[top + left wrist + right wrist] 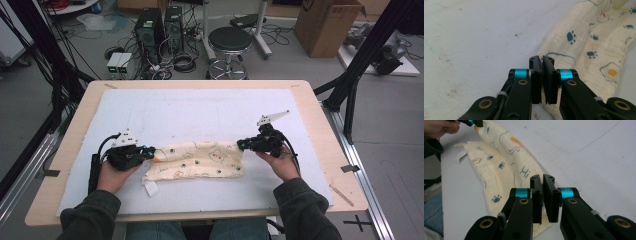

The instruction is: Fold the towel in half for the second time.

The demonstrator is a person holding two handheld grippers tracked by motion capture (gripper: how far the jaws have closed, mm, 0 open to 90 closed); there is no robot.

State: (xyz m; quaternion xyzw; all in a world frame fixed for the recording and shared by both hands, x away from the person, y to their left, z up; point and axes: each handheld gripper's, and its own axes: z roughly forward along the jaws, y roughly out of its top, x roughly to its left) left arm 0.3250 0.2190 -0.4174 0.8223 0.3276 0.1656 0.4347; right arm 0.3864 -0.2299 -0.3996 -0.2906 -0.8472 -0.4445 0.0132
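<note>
A cream cloth (200,160) printed with blue paw prints and bears lies folded into a long band on the white mat (200,115). My left gripper (150,152) is shut on the cloth's left end, which is slightly raised. My right gripper (242,145) is shut on the right end. In the left gripper view the jaws (542,60) are pressed together over the cloth (594,50) edge. In the right gripper view the jaws (542,178) pinch the near end of the cloth (496,170), and the left gripper (471,122) holds the far end.
A white label tag (151,188) sticks out of the cloth's near left corner. The mat covers a wooden table (70,150). Beyond the far edge stand a black stool (229,40), computer towers (150,27) and a cardboard box (325,25). Black frame poles (367,45) flank the table.
</note>
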